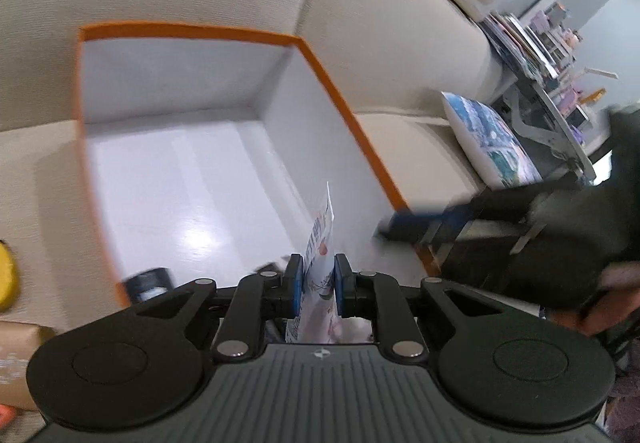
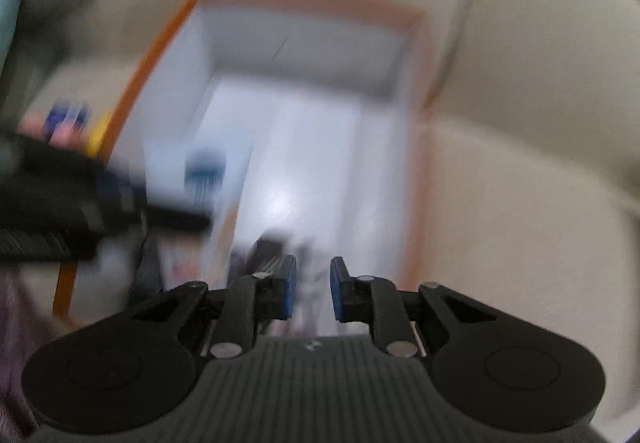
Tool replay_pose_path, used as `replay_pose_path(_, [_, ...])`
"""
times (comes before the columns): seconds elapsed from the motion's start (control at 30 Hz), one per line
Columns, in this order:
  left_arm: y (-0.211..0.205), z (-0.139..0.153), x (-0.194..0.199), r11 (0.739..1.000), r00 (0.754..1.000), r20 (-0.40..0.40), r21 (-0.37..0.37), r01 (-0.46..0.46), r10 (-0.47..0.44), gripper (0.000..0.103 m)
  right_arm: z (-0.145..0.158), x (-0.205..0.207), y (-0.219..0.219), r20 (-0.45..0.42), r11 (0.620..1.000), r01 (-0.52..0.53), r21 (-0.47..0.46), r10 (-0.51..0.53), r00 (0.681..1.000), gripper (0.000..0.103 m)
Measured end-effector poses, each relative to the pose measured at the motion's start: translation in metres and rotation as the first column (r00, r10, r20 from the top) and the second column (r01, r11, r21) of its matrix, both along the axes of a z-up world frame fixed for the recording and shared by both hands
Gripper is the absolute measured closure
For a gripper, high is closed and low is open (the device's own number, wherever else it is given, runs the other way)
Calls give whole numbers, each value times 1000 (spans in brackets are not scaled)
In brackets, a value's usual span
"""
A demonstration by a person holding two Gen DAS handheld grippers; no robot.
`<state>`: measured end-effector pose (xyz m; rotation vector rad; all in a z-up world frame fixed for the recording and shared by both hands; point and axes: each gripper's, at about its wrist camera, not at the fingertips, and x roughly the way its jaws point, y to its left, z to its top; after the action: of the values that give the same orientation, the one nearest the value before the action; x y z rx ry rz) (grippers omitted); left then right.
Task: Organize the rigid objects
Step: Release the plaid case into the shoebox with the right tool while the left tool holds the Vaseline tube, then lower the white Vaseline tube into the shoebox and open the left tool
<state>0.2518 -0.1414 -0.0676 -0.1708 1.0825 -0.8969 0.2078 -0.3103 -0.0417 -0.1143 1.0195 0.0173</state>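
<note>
Blur over right claw contents.

Right-wrist view motion-smeared — dark object at the orange-rimmed box's near end unidentifiable.

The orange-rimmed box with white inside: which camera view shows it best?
The left wrist view shows the orange-rimmed white box best: its rim, walls and floor are sharp there, beyond the left gripper, whose jaws are shut on a flat printed packet. The right wrist view shows the same box, but motion blur smears it.
</note>
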Motion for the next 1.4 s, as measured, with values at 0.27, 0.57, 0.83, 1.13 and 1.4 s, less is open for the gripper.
replay_pose_path(0.27, [-49, -20, -3, 999, 996, -85, -32, 28, -31, 86, -1, -26, -32, 125, 987, 157, -11, -155, 980, 79])
replay_pose_path(0.57, [-64, -58, 13, 1000, 973, -229, 1, -24, 24, 86, -12, -21, -34, 139, 981, 190, -29, -185, 973, 74])
replay_pose_path(0.83, [-73, -66, 17, 990, 970, -231, 133, -43, 73, 77, -15, -13, -30, 135, 982, 181, -43, -174, 975, 74])
replay_pose_path(1.13, [-62, -50, 6, 983, 988, -153, 182, -9, 37, 86, -14, -18, -29, 126, 980, 193, -48, -186, 974, 72])
replay_pose_path(1.4, [-67, -65, 7, 982, 978, -203, 189, -5, 43, 94, -14, -24, -27, 111, 980, 193, -50, -187, 976, 72])
